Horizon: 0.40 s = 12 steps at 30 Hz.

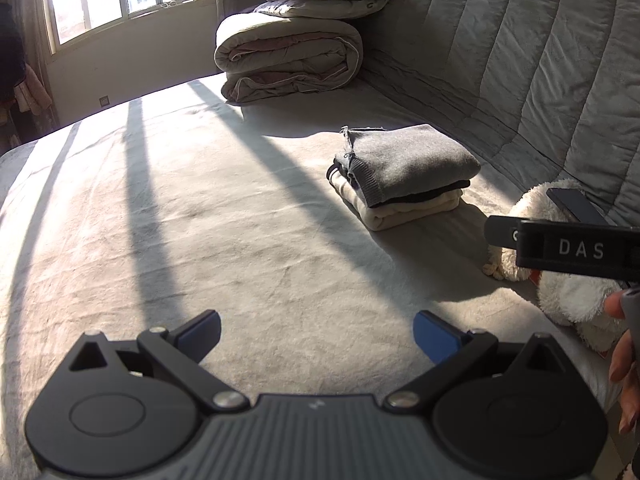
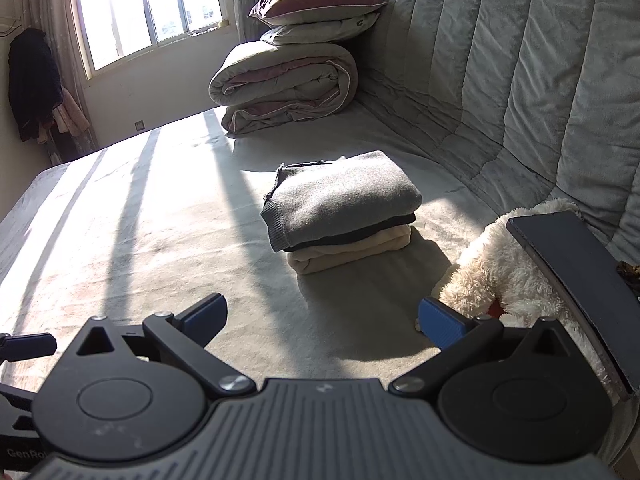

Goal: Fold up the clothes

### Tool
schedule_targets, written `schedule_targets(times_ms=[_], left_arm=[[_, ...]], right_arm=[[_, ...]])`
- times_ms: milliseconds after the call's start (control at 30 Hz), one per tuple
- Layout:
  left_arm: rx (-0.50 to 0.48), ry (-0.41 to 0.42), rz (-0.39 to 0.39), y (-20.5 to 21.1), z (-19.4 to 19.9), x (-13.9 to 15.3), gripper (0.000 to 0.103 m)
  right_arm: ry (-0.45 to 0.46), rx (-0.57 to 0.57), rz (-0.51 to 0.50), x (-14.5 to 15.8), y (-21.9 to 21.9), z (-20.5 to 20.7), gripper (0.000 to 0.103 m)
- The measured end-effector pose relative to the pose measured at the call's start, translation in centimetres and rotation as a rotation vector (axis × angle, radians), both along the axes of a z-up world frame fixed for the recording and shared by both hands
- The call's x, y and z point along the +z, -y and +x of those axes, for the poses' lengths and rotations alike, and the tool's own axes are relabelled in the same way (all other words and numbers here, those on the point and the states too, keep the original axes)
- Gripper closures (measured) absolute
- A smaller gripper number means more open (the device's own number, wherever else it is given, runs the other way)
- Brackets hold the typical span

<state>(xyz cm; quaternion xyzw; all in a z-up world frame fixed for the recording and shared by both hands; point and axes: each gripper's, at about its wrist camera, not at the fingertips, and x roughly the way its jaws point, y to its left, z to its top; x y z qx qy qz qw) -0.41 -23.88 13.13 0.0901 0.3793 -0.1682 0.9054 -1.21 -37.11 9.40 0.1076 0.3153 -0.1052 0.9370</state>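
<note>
A stack of folded clothes (image 1: pixel 404 176) (image 2: pixel 342 210) rests on the bed, a grey sweater on top, a thin dark layer under it and a cream garment at the bottom. My left gripper (image 1: pixel 316 336) hovers open over bare bed well in front of the stack, nothing between its blue pads. My right gripper (image 2: pixel 322 320) is open too, empty, just short of the stack and slightly to its right. The right gripper's black body marked "DAS" (image 1: pixel 576 250) shows at the right edge of the left wrist view, with a hand (image 1: pixel 624 364) below it.
The bed (image 1: pixel 200 220) has a pale plush cover with strips of sun and shadow. A rolled duvet (image 2: pixel 284 84) with two pillows (image 2: pixel 320 12) stands at the back. A white plush toy (image 2: pixel 504 264) and a dark flat panel (image 2: pixel 576 280) lie right. A quilted grey headboard (image 2: pixel 520 80) runs along the right.
</note>
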Motion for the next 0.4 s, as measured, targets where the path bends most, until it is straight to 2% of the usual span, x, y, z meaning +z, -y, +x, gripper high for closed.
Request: schedule_targets(times_ms=[267,400], left_arm=[[0.030,0.017,-0.018,-3.9,-2.0,1.1,0.001],[0.058,0.027,-0.025,-6.3,-2.4,1.2,0.001]], right_arm=[[-0.005,0.058,-0.037,0.6,-3.1,-0.6,0.000],[-0.015,0.101,-0.088,1.0,-5.8,-0.7,0.000]])
